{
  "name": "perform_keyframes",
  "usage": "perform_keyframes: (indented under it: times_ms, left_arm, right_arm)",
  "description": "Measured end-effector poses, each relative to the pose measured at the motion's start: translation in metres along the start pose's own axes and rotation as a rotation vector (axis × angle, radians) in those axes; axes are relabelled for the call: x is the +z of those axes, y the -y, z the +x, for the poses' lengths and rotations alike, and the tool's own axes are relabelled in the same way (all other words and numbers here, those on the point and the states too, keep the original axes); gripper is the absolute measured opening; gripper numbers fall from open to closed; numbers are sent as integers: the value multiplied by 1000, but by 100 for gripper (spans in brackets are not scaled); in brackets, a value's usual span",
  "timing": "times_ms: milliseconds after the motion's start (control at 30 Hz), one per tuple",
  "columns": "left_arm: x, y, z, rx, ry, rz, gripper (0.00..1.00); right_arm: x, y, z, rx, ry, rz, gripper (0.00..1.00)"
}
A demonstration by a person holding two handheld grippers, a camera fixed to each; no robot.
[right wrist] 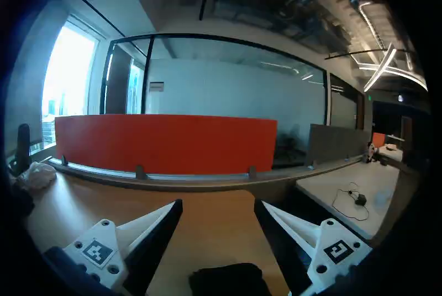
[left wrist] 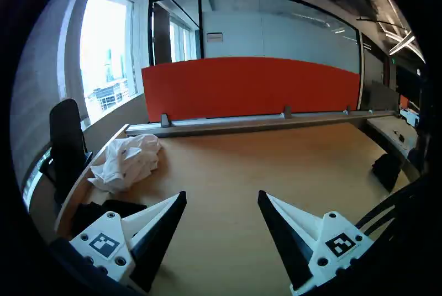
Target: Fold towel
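The left gripper (left wrist: 221,194) is spread wide, its two fingers well apart with nothing between them but bare desk (left wrist: 259,163). The towel (left wrist: 128,160) lies ahead of it and off to its left, beyond the tip of the left finger and clear of it. It is a white crumpled heap (no fold in it yet), near the desk's left edge and just short of the rail under the orange divider (left wrist: 248,86). Further left of the towel, past the desk's edge, stands a black chair (left wrist: 66,141).

The right gripper (right wrist: 217,202) is likewise released, fingers parted and holding nothing. In the right gripper view the towel (right wrist: 36,175) sits far off to this gripper's left and ahead, small at the edge of the picture, well apart from both fingers. The divider (right wrist: 166,144) runs across straight ahead. Low between the two fingers, close to their base, lies a black thing (right wrist: 232,279); I cannot tell what it is, nor whether the fingers touch it. To the right, beyond the desk's (right wrist: 215,224) edge, is a white table (right wrist: 331,185) with a thin cable (right wrist: 353,199) on it.
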State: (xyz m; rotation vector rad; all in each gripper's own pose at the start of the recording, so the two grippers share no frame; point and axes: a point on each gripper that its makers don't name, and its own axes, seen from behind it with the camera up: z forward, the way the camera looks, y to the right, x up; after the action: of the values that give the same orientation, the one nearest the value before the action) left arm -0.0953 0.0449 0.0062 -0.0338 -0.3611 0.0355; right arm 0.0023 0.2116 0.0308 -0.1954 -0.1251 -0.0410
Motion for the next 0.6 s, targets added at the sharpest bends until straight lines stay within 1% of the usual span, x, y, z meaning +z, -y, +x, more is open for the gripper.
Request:
perform_keyframes:
  times_ms: [167, 267, 467, 600]
  left_arm:
    - [1, 8, 25, -20, -96, 28, 96]
    - [2, 12, 36, -28, -135, 40, 96]
    - [3, 19, 47, -37, -165, 49, 96]
    - [2, 24, 50, -44, -180, 54, 96]
  right_arm:
    - [-3, 7, 4, 7, -3, 9, 100]
    - [-5, 13, 6, 8, -7, 20, 100]
    - [-7, 24, 9, -5, -4, 39, 100]
    - [-9, 33, 16, -4, -13, 52, 100]
